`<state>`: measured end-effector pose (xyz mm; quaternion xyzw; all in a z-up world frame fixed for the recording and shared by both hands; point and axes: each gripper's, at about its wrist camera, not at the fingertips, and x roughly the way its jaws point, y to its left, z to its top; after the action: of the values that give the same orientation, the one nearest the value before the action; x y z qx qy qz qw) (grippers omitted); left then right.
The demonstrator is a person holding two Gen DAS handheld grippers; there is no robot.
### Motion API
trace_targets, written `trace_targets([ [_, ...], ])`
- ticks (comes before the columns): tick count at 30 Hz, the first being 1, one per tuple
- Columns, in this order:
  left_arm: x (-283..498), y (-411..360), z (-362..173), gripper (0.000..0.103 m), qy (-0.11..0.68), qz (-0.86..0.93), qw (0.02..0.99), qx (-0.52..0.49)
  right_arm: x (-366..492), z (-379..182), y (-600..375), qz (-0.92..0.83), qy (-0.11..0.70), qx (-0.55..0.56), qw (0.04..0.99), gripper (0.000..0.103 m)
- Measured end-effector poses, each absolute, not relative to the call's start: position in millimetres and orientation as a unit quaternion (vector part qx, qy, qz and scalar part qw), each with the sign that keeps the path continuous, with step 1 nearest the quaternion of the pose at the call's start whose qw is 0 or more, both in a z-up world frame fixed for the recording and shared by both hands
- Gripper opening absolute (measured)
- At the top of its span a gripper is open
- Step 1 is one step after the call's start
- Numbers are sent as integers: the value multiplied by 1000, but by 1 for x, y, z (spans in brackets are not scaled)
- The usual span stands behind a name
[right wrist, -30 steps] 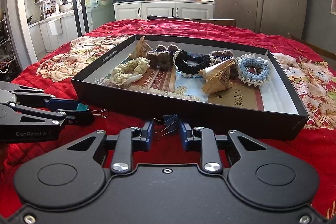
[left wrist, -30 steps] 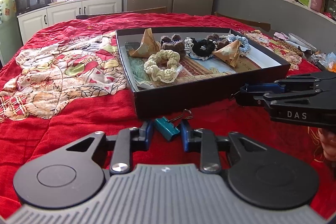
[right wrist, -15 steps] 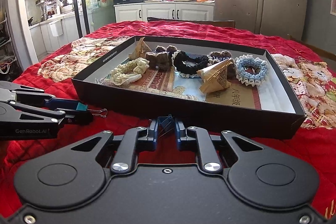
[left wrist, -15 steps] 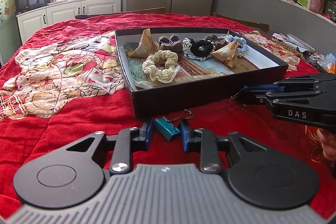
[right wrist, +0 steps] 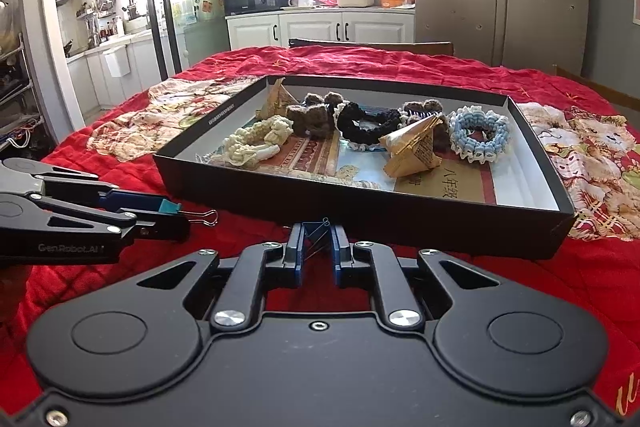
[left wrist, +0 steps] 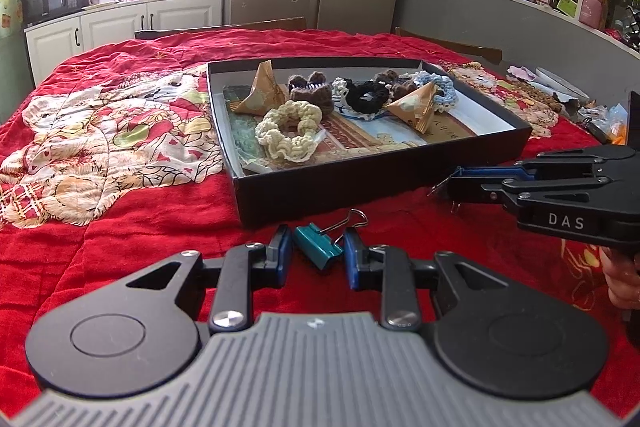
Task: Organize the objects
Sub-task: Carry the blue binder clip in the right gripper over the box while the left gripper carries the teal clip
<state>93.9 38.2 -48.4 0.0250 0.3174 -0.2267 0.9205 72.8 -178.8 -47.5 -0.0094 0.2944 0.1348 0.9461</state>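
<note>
Left wrist: your left gripper (left wrist: 314,253) straddles the teal clip (left wrist: 317,245), jaws wide; right gripper (right wrist: 316,245) pinches a blue clip (right wrist: 315,231), ready for boxing.

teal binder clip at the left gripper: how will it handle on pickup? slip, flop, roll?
The teal binder clip looks like rigid folded metal, so likely stiff and light. Its wedge-shaped body sits angled between the left gripper pads, so it may twist or squirt out as they close. The wire handles are hinged and will probably swing. Rolling seems unlikely.

Box wall (right wrist: 360,211) directly ahead of claws
</note>
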Motion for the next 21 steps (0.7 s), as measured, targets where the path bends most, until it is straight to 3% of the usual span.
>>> trace_targets([
  [21,100,8,3,31,272,-237,932,23,51,0,-214,127,231,27,964,13],
])
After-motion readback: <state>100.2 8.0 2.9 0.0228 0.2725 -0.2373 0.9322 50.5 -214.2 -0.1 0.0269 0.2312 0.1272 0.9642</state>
